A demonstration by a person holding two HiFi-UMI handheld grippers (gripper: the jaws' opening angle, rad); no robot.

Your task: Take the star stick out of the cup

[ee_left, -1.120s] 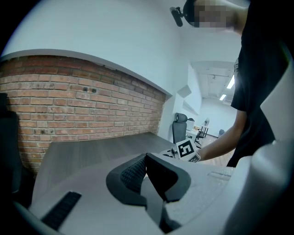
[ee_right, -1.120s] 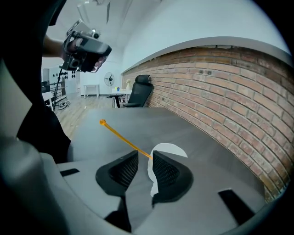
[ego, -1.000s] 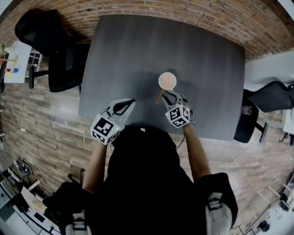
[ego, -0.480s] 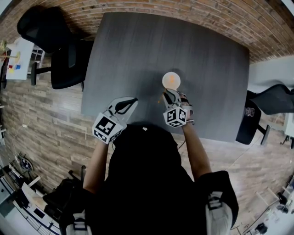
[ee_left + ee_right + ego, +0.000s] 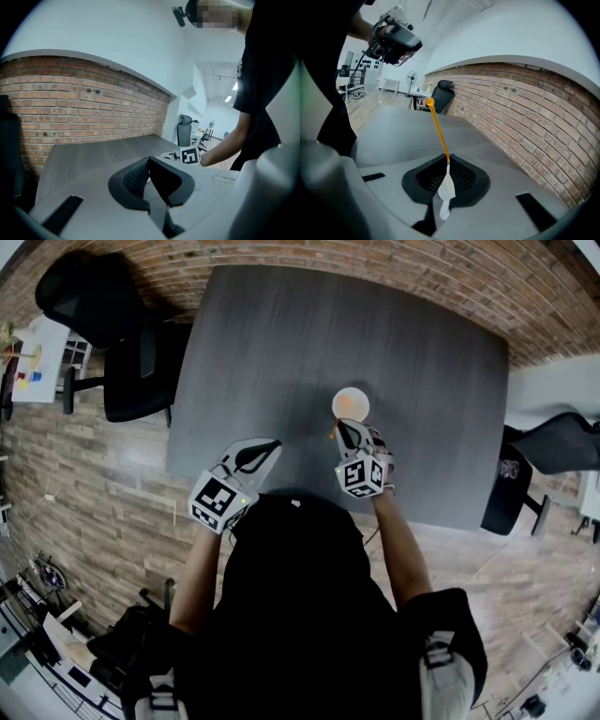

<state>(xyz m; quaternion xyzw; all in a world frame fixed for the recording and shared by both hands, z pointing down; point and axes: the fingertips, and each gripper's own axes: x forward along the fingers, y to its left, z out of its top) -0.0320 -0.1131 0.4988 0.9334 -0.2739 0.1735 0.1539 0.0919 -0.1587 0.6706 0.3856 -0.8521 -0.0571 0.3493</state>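
A white cup (image 5: pixel 351 405) with orange inside stands near the middle of the dark grey table (image 5: pixel 281 343). Just below it, my right gripper (image 5: pixel 344 431) points at the cup, and a short bit of the orange star stick (image 5: pixel 332 434) shows beside its tip. In the right gripper view the jaws are closing, and the pads (image 5: pixel 461 177) press on the thin orange stick (image 5: pixel 437 131). A white scrap (image 5: pixel 446 188) hangs at the grip. The cup is out of that view. My left gripper (image 5: pixel 265 448) hovers at the table's near edge, shut and empty (image 5: pixel 149 161).
A black office chair (image 5: pixel 112 343) stands left of the table, and a second dark chair (image 5: pixel 553 442) is at the right. A brick wall (image 5: pixel 525 103) runs beyond the table. The right gripper's marker cube (image 5: pixel 190 155) shows in the left gripper view.
My right gripper has moved a little up towards the cup and its tip now covers most of the stick. The left gripper has stayed where it was.
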